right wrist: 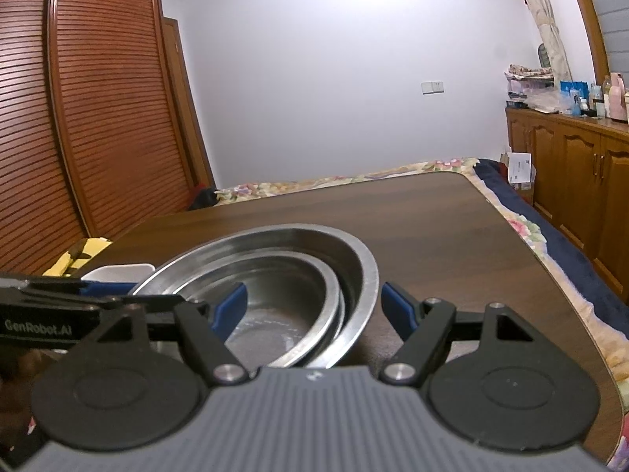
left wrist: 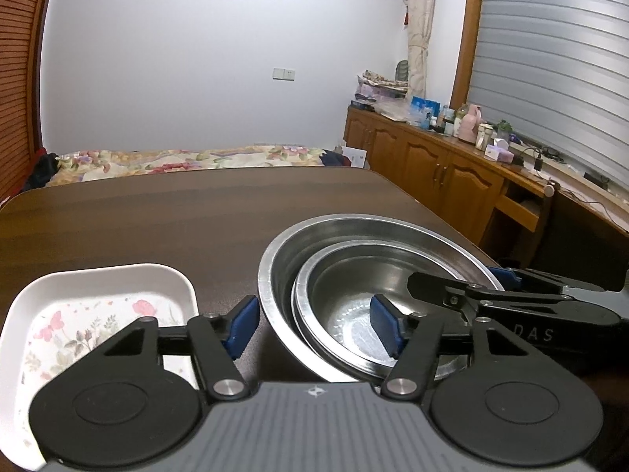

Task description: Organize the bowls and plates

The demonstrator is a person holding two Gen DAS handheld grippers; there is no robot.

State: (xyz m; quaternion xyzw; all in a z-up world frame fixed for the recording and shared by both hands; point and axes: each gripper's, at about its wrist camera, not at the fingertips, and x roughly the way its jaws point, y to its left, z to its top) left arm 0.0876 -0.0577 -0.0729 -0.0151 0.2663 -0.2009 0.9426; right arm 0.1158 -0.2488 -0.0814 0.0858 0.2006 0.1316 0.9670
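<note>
Both hand-held grippers gape; only left wrist shows floral tray fully.

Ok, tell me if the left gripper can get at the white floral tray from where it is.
Probably yes: the left gripper is open and empty, the white floral tray lies just to its left, apart from the steel bowls.

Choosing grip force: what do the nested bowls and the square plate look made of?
Bowls: metal, likely stainless steel; a brushed silver sheen with reflections and thin rolled rims. Plate: glossy white with a printed flower pattern; melamine or ceramic, which one the look leaves open.
</note>
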